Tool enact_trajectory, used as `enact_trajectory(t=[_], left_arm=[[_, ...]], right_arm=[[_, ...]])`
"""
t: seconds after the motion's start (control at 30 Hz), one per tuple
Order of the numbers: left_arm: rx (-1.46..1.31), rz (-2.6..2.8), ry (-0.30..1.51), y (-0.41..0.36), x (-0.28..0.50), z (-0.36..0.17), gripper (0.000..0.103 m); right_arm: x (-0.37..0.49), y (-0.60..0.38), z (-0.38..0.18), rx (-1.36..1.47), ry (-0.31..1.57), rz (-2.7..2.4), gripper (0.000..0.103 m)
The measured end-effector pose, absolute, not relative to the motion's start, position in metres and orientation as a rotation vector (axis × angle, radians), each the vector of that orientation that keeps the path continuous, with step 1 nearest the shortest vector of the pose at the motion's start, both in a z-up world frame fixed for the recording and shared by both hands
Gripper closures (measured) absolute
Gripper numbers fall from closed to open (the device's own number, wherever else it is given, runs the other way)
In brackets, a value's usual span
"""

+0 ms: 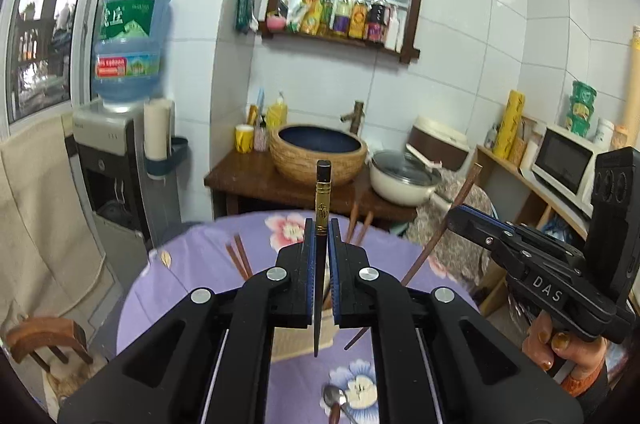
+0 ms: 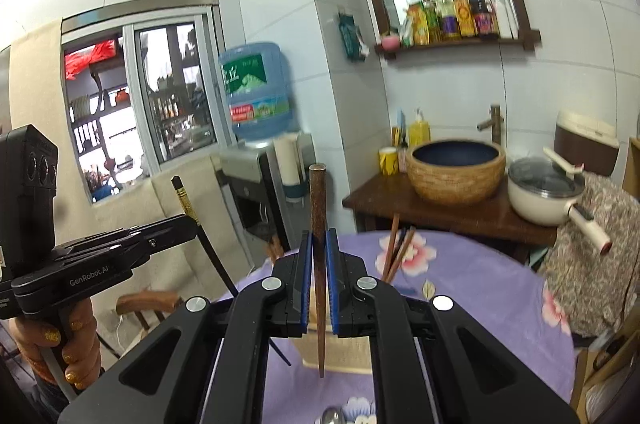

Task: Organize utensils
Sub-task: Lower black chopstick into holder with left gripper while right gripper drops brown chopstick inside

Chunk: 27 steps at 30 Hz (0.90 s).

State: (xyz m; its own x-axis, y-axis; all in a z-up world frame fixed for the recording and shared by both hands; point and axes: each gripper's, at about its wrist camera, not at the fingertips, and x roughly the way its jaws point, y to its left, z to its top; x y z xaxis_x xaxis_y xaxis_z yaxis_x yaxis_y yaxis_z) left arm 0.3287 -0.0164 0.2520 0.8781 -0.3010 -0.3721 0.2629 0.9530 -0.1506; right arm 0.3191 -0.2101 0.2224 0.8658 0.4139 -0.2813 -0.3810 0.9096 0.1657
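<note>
**Two chopsticks held above the holder**

The left gripper (image 1: 320, 264) is clenched on a black chopstick (image 1: 322, 199), seen at the centre of the left wrist view with its gold-banded butt up and its tip down. The right gripper (image 2: 319, 276) is clenched on a brown chopstick (image 2: 318, 224), also near upright, at the centre of the right wrist view. Both sticks hang in the air above the purple floral table (image 1: 200, 264).

Risks, as a judgement: each stick is pinched at one narrow band between flat pads, so it may pivot or slide if a hand tilts or jolts. A tip that meets the holder's rim instead of its mouth could be levered out of the grip or tip the holder over. The two sticks are near each other and could cross on the way down.

Containers: the beige holder (image 2: 336, 348) stands just below the grippers, largely hidden by them; other brown chopsticks (image 2: 394, 252) rise behind it, though whether they stand inside it cannot be told. A spoon (image 1: 334, 398) lies loose on the table at the lower edge of the frame.
</note>
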Motion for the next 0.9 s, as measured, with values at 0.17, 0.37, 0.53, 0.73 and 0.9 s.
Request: enact_trajectory(t=[0.17,0.37,0.53,0.73,0.9], left_arm=[[-0.080,-0.205,0.355,-0.019,0.357,0.283,0.097],[-0.100,-0.148,0.429,-0.020,0.406,0.253,0.097],[-0.122,-0.134,0.541,-0.018,0.435,0.193,0.097],[-0.132,-0.127,0.624,-0.019,0.447,0.139,0.100],[-0.141,-0.139,0.640,-0.017,0.445,0.119,0.100]], right_arm=[[0.341,-0.197,0.250,0.053,0.242,0.347,0.096],[0.381,-0.185,0.215,0.030,0.268,0.280,0.096],[0.404,-0.182,0.164,0.024,0.363,0.259,0.096],[0.414,-0.183,0.134,0.049,0.433,0.258,0.096],[0.417,-0.183,0.121,0.048,0.450,0.271,0.093]])
